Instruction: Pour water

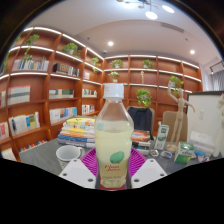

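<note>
Bottle (112,140) of pale liquid, white cap on, upright, pinched between the claw's (112,165) pink pads, bookshelves (45,90) beyond.

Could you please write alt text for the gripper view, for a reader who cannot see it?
A clear bottle with a white cap and green label stands upright, gripped between the gripper's fingers. Beyond it are a cluttered table and lit bookshelves.

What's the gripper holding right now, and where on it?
The gripper is shut on the clear plastic bottle, gripping its lower body at the green label. The bottle is upright, white cap on, with pale liquid inside.
</note>
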Tool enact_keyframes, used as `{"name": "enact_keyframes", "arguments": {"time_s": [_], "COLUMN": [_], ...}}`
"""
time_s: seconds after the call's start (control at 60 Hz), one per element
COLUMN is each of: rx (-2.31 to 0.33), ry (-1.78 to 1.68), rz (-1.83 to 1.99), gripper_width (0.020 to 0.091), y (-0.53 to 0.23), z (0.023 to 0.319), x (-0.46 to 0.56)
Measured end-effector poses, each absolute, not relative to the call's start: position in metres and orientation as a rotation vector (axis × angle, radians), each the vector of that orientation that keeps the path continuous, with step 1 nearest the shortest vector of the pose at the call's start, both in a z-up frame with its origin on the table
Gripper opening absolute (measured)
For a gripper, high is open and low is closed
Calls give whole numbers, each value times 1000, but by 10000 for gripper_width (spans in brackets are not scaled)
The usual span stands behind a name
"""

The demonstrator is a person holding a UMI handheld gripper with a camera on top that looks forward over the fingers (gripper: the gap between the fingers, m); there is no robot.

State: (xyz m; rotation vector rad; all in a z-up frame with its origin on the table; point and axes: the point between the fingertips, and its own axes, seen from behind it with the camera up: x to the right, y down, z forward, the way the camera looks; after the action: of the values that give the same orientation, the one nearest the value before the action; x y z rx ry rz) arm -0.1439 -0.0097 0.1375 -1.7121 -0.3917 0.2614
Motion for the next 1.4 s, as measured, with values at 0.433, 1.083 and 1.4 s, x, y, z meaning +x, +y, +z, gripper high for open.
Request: {"name": "enact_keyframes", "arguments": {"time_s": [0.433,1.083,1.4], "rx": [-1771,-1756,-1713], "ry": [-298,-85,3], "rz": [260,206,30], "gripper_width": [363,836,831], "y": [1,-84,-129], "z": [75,99,131], "x": [-142,-78,-5]}}
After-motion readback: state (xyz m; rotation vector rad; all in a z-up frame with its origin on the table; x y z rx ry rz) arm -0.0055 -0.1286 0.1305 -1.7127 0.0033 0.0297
